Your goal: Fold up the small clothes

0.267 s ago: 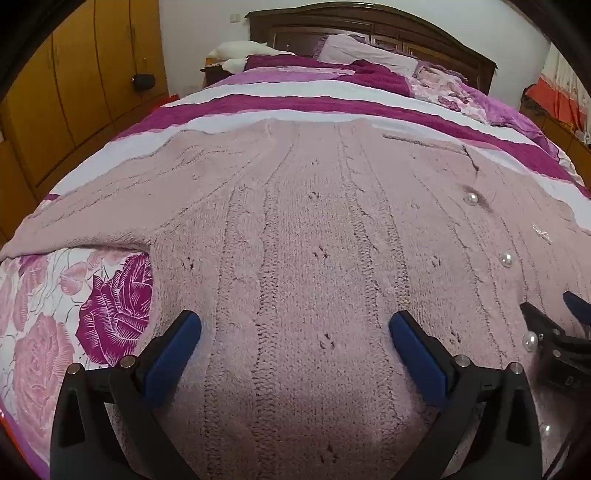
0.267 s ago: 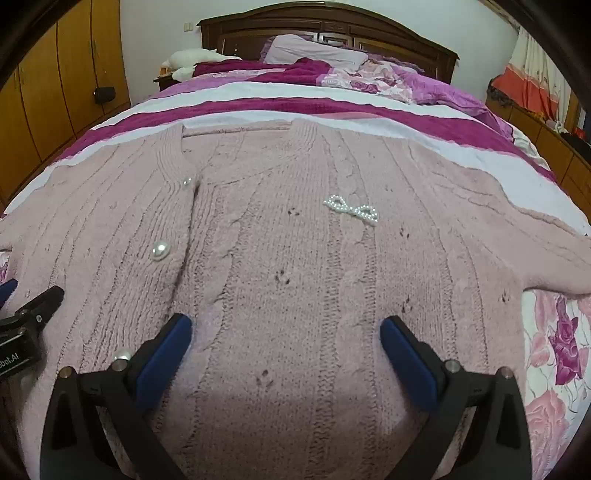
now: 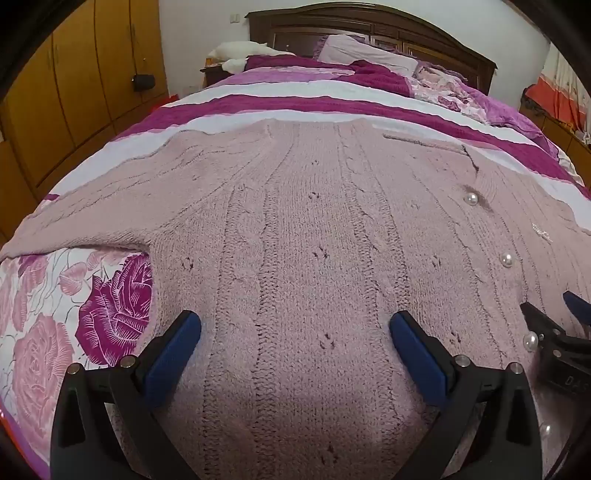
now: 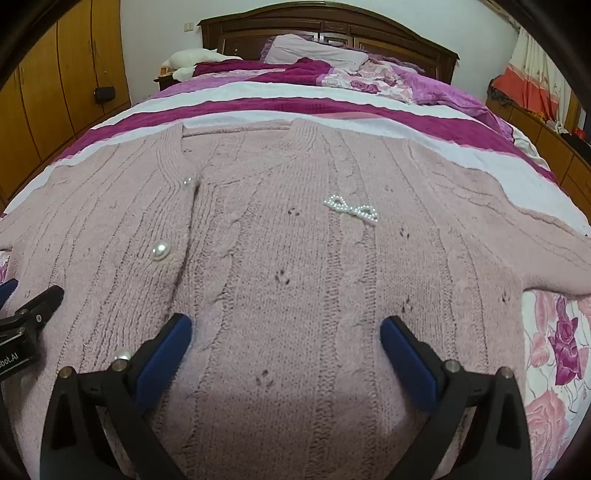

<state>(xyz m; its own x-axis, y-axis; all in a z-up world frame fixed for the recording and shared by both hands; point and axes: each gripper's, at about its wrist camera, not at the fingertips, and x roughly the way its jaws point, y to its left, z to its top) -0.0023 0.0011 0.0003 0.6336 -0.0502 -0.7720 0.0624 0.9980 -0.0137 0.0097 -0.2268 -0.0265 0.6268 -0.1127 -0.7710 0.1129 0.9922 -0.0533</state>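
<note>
Our left claw [image 3: 295,332] and right claw [image 4: 286,336] hover released over the flat pink cable-knit cardigan [image 4: 295,258] (pearl buttons between them).

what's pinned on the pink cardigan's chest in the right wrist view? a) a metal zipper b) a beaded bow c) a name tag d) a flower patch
b, a small beaded bow sits on the cardigan, to the right of its pearl buttons.

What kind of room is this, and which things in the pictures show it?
Most likely a home bedroom: a bed with a striped cover, a dark wooden headboard, pillows and wooden wardrobes along the wall.
</note>
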